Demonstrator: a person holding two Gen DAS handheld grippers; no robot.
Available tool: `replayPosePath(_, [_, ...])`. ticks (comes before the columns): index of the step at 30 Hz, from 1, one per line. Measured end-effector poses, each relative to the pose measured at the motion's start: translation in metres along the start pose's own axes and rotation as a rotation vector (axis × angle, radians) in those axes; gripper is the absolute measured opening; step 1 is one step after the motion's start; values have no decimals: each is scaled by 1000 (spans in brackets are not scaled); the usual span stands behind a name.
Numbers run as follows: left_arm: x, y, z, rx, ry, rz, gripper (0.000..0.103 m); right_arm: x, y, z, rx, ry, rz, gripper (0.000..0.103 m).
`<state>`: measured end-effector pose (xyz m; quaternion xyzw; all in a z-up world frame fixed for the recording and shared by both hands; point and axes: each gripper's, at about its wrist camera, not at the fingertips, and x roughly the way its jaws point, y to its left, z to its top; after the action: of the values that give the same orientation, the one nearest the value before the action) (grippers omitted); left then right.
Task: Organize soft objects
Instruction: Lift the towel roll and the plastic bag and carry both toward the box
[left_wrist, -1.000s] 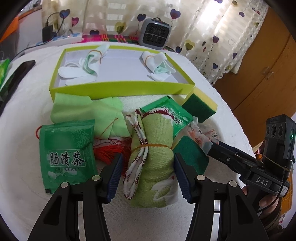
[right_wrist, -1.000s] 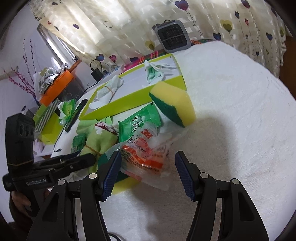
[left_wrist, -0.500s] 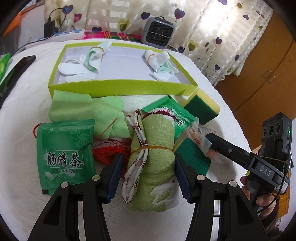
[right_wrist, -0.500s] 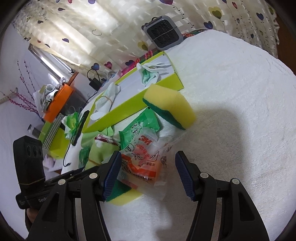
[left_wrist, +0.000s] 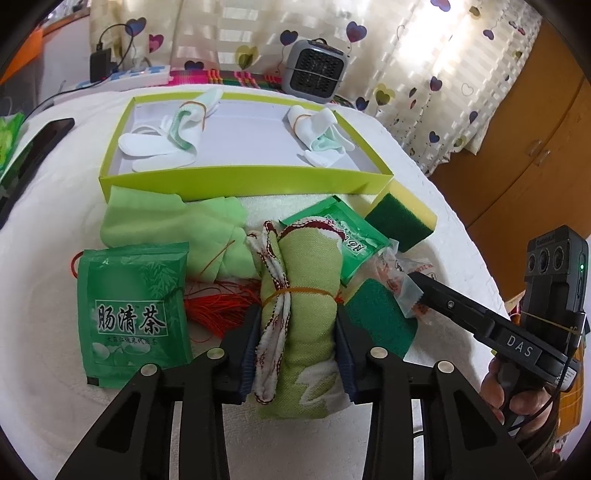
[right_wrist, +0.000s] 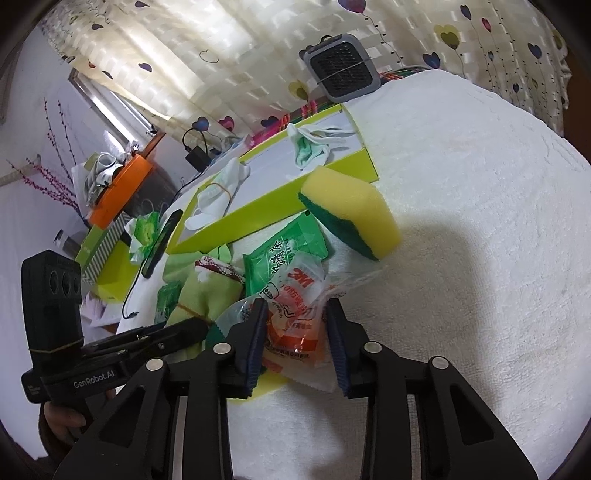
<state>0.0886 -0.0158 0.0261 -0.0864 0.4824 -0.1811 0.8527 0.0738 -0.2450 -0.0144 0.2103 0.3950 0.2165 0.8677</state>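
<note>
A rolled green towel bound with a rubber band lies between the pads of my left gripper. Its jaws are closing and both pads press the roll's sides. My right gripper is closing too, its pads squeezing a clear 3M sponge packet with a green and yellow sponge inside. In the left wrist view the right gripper's tip sits at that packet. A loose yellow and green sponge leans near the lime tray, which holds two white sock bundles.
A large green tea packet lies left of the towel, a smaller one behind it. A green cloth and red string lie between. A grey heater stands behind the tray; a phone lies far left.
Both pairs of jaws have narrowed. The left pads now touch the towel roll and the right pads now pinch the 3M packet. Neither hand has shifted.
</note>
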Motion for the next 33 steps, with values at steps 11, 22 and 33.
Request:
replayPosePath(11, [-8, -1, -2, 4, -19, 13, 34, -6, 2, 0, -10, -26, 23, 21])
replayPosePath(22, [-23, -4, 0, 9, -51, 6, 34, -23, 14, 0, -80, -71, -7, 21])
replayPosePath(33, [-40, -11, 6, 32, -95, 15, 34, -39, 22, 5, -102, -118, -4, 21])
